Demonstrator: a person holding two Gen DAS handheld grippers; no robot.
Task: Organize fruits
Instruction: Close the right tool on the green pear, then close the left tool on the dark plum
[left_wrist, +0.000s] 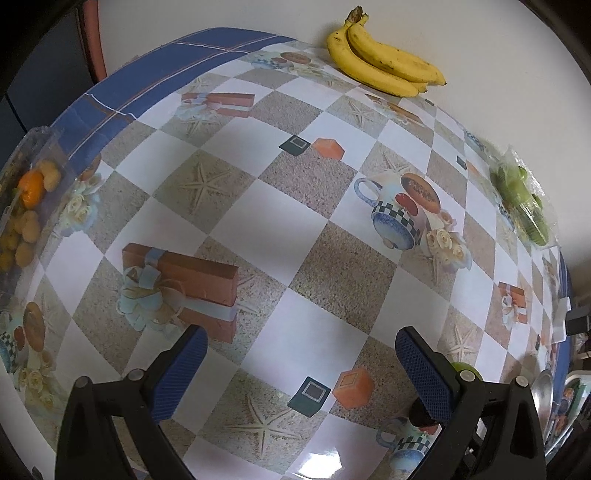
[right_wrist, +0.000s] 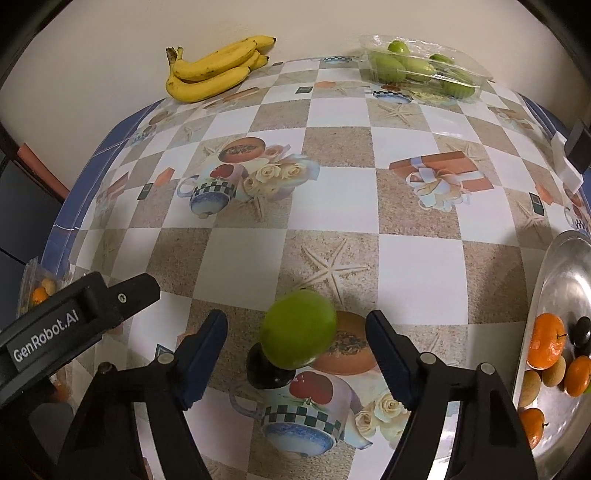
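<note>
A green round fruit (right_wrist: 298, 329) sits on the table between the open fingers of my right gripper (right_wrist: 295, 350), with a dark fruit (right_wrist: 266, 371) just in front of it. A steel tray (right_wrist: 561, 295) at right holds oranges (right_wrist: 546, 341), small tan fruits and a dark fruit. Bananas (right_wrist: 214, 72) lie at the far edge, and also show in the left wrist view (left_wrist: 384, 61). A clear pack of green fruits (right_wrist: 424, 70) is far right. My left gripper (left_wrist: 301, 369) is open and empty above the table; the green fruit (left_wrist: 467, 369) peeks behind its right finger.
A clear pack of orange and tan fruits (left_wrist: 26, 206) sits at the table's left edge. The patterned tablecloth (left_wrist: 280, 229) covers the round table, which stands against a wall. My left gripper's body (right_wrist: 66, 325) shows at left in the right wrist view.
</note>
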